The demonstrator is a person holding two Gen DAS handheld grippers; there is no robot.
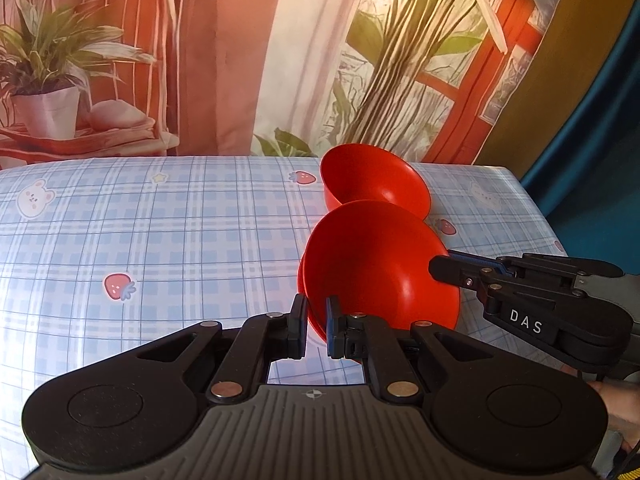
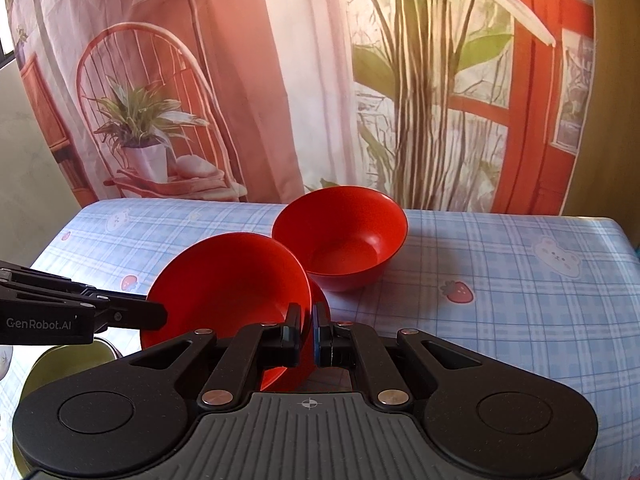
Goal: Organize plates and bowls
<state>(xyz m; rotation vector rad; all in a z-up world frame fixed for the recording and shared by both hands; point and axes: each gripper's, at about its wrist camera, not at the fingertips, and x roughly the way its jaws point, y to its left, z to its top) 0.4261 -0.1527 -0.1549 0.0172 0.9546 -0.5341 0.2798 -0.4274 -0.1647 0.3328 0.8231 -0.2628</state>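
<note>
The near red bowl (image 1: pixel 376 268) is tilted up off the checked tablecloth (image 1: pixel 160 232), its hollow facing the cameras, and both grippers have hold of its rim. The left gripper (image 1: pixel 317 326) has its fingers drawn close together with the bowl's lower edge pinched between them; it reaches forward and level over the table. The right gripper (image 2: pixel 306 332) does likewise on the opposite side, its two fingers nipped narrowly over the rim, and in the left wrist view it comes in from the right edge (image 1: pixel 448 270), lying on its side with its tip against the bowl's wall. Just behind, touching or very nearly touching the held bowl, a second red bowl (image 2: pixel 340 240) sits upright on the cloth near the far edge of the table. The right wrist view looks down into that far bowl's flat bottom, which the left wrist view hides behind the near bowl. The right view alone also shows the left gripper (image 2: pixel 158 316) entering from the left, and a greenish round dish (image 2: pixel 72 364) beneath it, partly hidden. A printed backdrop (image 1: pixel 240 60) hangs behind the table.
</note>
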